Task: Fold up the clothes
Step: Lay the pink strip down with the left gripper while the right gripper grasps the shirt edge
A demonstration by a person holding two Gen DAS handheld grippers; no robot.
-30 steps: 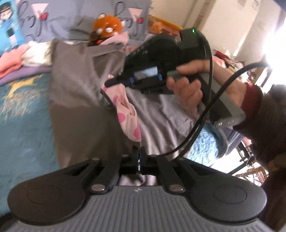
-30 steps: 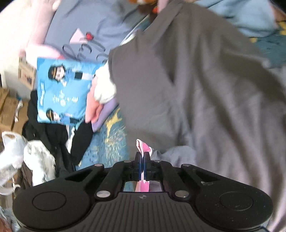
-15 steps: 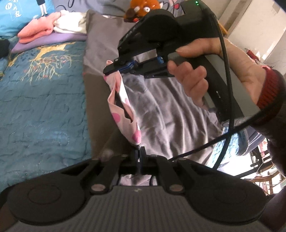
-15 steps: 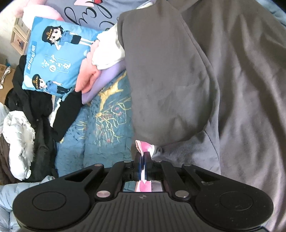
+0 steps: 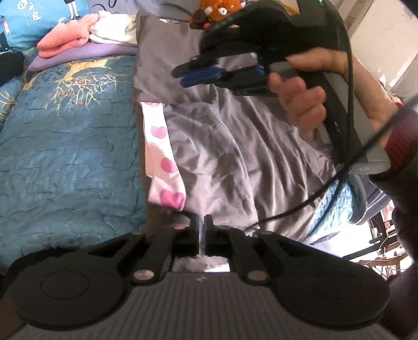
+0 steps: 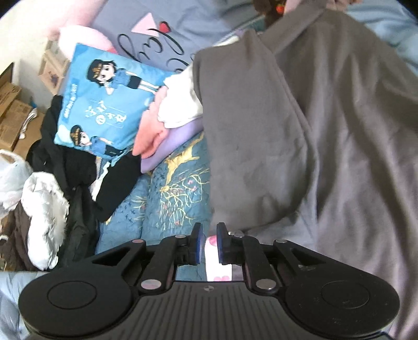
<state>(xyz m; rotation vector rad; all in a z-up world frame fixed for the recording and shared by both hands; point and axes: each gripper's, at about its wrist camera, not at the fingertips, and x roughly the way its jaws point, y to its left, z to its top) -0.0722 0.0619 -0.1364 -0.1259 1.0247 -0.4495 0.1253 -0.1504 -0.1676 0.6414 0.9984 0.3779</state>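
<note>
A white cloth with pink hearts [image 5: 162, 154] lies flat along the left edge of a large grey garment [image 5: 235, 157] spread on the bed. Its near corner runs up to my left gripper [image 5: 201, 222], which is shut on it. My right gripper [image 5: 183, 76], held in a person's hand [image 5: 305, 104], hovers above the cloth's far end. Its jaws are opening and its pads press on nothing. In the right wrist view, the cloth [image 6: 218, 264] shows below the parted fingers of the right gripper [image 6: 209, 235], with the grey garment [image 6: 339, 130] ahead.
A blue quilt [image 5: 65, 157] covers the bed left of the garment. Folded pink, white and purple clothes [image 5: 78, 44] are stacked at its far end, by a blue cartoon cushion [image 6: 104, 104]. An orange plush toy [image 5: 216, 10] sits beyond. Dark clothes and a white bag [image 6: 52, 196] are heaped at the left.
The right gripper's jaws have parted and let go of the heart cloth's top end. The cloth, which hung between the two grippers, now lies flat on the garment's edge.
</note>
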